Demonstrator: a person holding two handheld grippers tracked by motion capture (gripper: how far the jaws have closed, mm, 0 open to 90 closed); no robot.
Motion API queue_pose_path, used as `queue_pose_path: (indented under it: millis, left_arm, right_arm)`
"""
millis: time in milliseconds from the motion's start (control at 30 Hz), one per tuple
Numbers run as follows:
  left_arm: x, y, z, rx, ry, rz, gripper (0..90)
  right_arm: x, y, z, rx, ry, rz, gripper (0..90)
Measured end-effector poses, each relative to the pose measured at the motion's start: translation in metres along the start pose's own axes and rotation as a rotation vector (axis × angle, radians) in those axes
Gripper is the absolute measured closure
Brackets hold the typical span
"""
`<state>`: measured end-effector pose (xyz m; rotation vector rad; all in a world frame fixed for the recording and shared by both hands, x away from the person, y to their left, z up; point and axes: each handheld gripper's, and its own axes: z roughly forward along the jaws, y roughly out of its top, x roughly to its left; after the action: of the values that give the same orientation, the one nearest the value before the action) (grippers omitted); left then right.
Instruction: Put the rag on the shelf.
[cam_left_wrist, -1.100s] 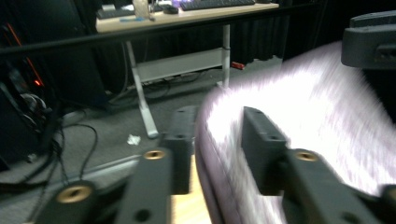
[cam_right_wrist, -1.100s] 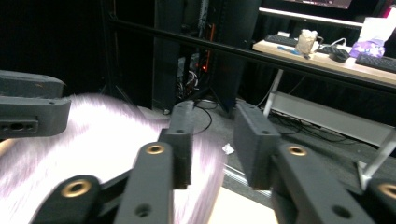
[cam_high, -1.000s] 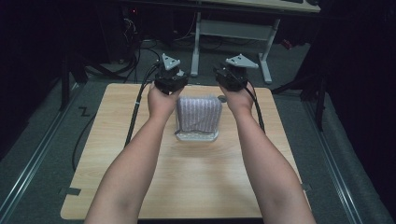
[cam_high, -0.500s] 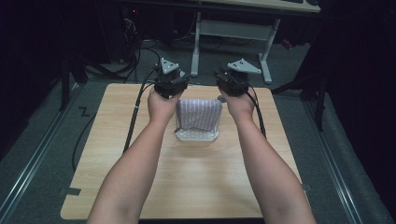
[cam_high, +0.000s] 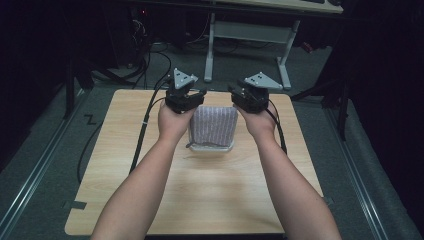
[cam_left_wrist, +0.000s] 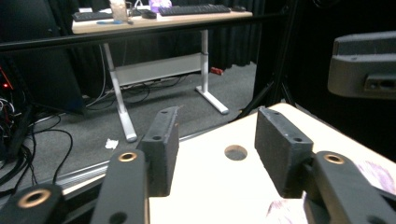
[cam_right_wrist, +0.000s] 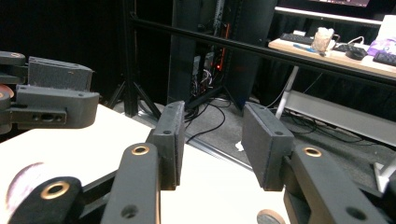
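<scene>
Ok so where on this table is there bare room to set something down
The near half of the wooden table is bare apart from the forearms crossing it. The left strip, outside the black cable, and the right strip are free too. It is crowded at the far middle: folded striped cloth between the left gripper and right gripper.

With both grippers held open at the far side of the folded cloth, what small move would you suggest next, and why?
Probably lower both toward the cloth's far corners. The left gripper and right gripper flank the far edge of the striped folded cloth, jaws open and empty, above the wooden table.
</scene>
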<state>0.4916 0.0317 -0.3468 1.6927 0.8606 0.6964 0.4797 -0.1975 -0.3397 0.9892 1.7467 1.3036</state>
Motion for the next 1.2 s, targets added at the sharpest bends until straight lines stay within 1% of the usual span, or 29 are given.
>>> queue_pose_path:
  millis: [167,233,300,367,433,500,600,667,733,767,833,900,933,967,1000,1067,1100,1133,1167,1200]
  left_arm:
    - [-0.006,-0.009,-0.014,-0.006,-0.02,0.0,45.1]
    - [-0.008,-0.014,-0.021,0.0,-0.04,0.003,43.1]
    - [-0.008,-0.019,-0.028,-0.003,-0.055,0.007,41.2]
    - [-0.006,-0.024,-0.037,-0.003,-0.068,0.003,39.1]
    - [-0.004,-0.028,-0.043,0.005,-0.073,-0.008,37.3]
    - [-0.001,-0.032,-0.05,0.017,-0.066,-0.009,35.4]
    - [0.006,-0.038,-0.06,0.026,-0.054,-0.021,33.7]
    - [0.01,-0.044,-0.065,0.039,-0.052,-0.029,32.3]
    - [0.012,-0.054,-0.071,0.056,-0.059,-0.043,31.5]
    - [0.012,-0.061,-0.073,0.06,-0.062,-0.049,31.5]
    - [0.014,-0.074,-0.079,0.067,-0.059,-0.061,31.5]
    - [0.016,-0.087,-0.082,0.081,-0.066,-0.085,31.4]
    - [0.017,-0.093,-0.083,0.091,-0.07,-0.095,31.2]
    - [0.018,-0.099,-0.083,0.102,-0.072,-0.102,31.2]
    - [0.018,-0.106,-0.083,0.114,-0.078,-0.105,31.2]
    - [0.018,-0.118,-0.083,0.14,-0.084,-0.107,31.2]
    - [0.018,-0.126,-0.083,0.161,-0.09,-0.109,31.2]
    - [0.017,-0.13,-0.082,0.171,-0.093,-0.111,31.2]
    - [0.015,-0.138,-0.082,0.19,-0.097,-0.106,31.2]
    - [0.014,-0.142,-0.081,0.199,-0.099,-0.102,31.2]
  right_arm:
    - [0.002,-0.007,-0.016,0.001,0.005,-0.007,57.5]
    - [0.003,-0.011,-0.024,-0.005,0.001,-0.02,56.9]
    - [0.003,-0.016,-0.032,-0.006,-0.001,-0.022,56.6]
    - [0.002,-0.022,-0.039,0.0,0.006,-0.018,55.8]
    - [0.0,-0.027,-0.046,0.009,0.01,-0.018,55.5]
    - [-0.002,-0.031,-0.052,0.011,0.007,-0.014,55.4]
    - [-0.004,-0.034,-0.061,0.016,-0.009,-0.008,55.3]
    - [-0.005,-0.037,-0.067,0.018,-0.018,-0.009,52.9]
    - [-0.004,-0.042,-0.072,0.018,-0.015,-0.003,48.4]
    - [-0.004,-0.044,-0.074,0.032,-0.01,-0.003,47.5]
    - [-0.004,-0.051,-0.077,0.028,-0.001,0.0,46.8]
    - [-0.004,-0.059,-0.08,0.046,0.018,0.009,46.4]
    - [-0.004,-0.063,-0.08,0.047,0.022,0.005,46.4]
    - [-0.003,-0.068,-0.081,0.059,0.017,0.0,46.0]
    - [-0.003,-0.071,-0.081,0.079,0.02,-0.007,45.8]
    - [-0.002,-0.081,-0.082,0.088,0.012,-0.025,45.5]
    - [-0.002,-0.086,-0.082,0.109,0.016,-0.026,44.6]
    - [-0.003,-0.093,-0.083,0.106,0.023,-0.026,43.3]
    - [-0.003,-0.097,-0.083,0.114,0.024,-0.028,42.9]
    - [-0.003,-0.104,-0.085,0.129,0.024,-0.023,42.4]
